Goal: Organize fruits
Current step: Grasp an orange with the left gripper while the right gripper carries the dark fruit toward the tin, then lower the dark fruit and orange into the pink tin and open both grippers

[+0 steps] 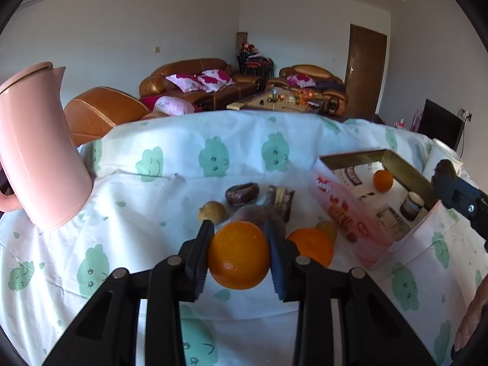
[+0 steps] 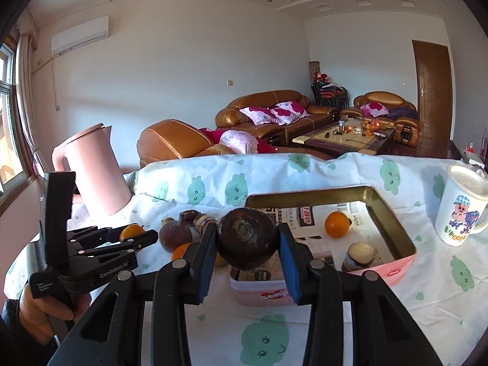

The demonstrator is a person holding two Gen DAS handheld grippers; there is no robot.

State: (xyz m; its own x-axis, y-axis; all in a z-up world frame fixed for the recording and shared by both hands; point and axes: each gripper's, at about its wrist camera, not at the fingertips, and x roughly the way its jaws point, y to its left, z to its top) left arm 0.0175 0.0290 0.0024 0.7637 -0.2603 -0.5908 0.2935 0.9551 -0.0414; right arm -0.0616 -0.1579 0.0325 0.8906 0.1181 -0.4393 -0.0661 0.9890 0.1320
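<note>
Left wrist view first: we see the table (image 1: pixel 146 244) under its white cloth with green cartoon prints, and the pink kettle (image 1: pixel 39 149) at the far left. To the right sits the pink box (image 1: pixel 344 213), lined with paper, already holding one small orange (image 1: pixel 383 180) and a dark piece with a pale top (image 1: pixel 412 205).

Our left gripper (image 1: pixel 238 254) is clenched on a large orange (image 1: pixel 238 254), held just above the cloth in the near middle. Beside it to the right lies another orange (image 1: pixel 314 245), with a yellowish fruit (image 1: pixel 328 228) behind it. Farther back rest a brownish round fruit (image 1: pixel 212 212), a dark date-like piece (image 1: pixel 242 194) and other dark pieces we cannot name.

From the right wrist view, our right gripper (image 2: pixel 246 245) grips a dark brown round fruit (image 2: pixel 246 241) at the near left corner of the box, over its edge. A white mug (image 2: pixel 460 210) stands far right.

We judge the sorting as early: two items boxed, two in hand, several left on the cloth.
</note>
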